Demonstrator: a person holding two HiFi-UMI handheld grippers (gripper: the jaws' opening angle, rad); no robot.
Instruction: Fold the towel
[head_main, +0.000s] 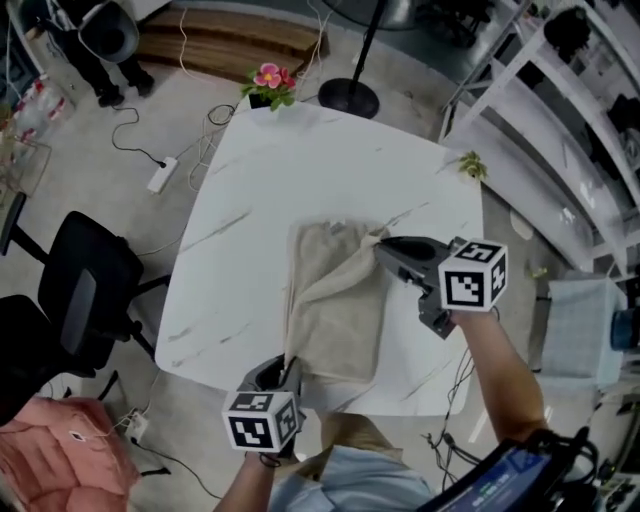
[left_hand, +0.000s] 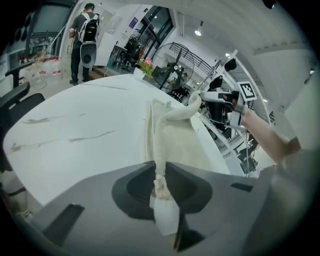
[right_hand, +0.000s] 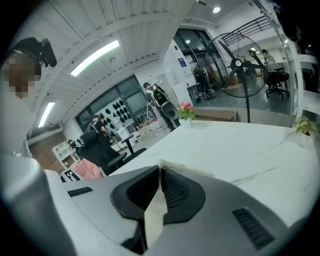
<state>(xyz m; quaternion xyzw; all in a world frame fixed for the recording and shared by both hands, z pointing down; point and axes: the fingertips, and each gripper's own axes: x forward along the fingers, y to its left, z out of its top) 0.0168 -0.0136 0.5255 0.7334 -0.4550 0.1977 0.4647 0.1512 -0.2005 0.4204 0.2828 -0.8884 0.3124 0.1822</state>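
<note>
Fingers (left_hand: 137, 187) of left gripper (head_main: 285, 368) clamped on towel (head_main: 335, 320) near-left corner; right gripper (head_main: 382, 246) pinched shut on raised far-right corner. Towel laid at bench (head_main: 300, 160) middle. Raised corner best carried left, edges matched, cloth kept taut.

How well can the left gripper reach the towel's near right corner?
Probably not yet: the way along the table edge looks free, but the left gripper is shut on the towel, at its near left corner.

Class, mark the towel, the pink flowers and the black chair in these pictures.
towel (head_main: 335, 320), head view, flat middle of the cloth.
pink flowers (head_main: 270, 76), head view, on the blossoms.
black chair (head_main: 95, 280), head view, middle of the chair.
</note>
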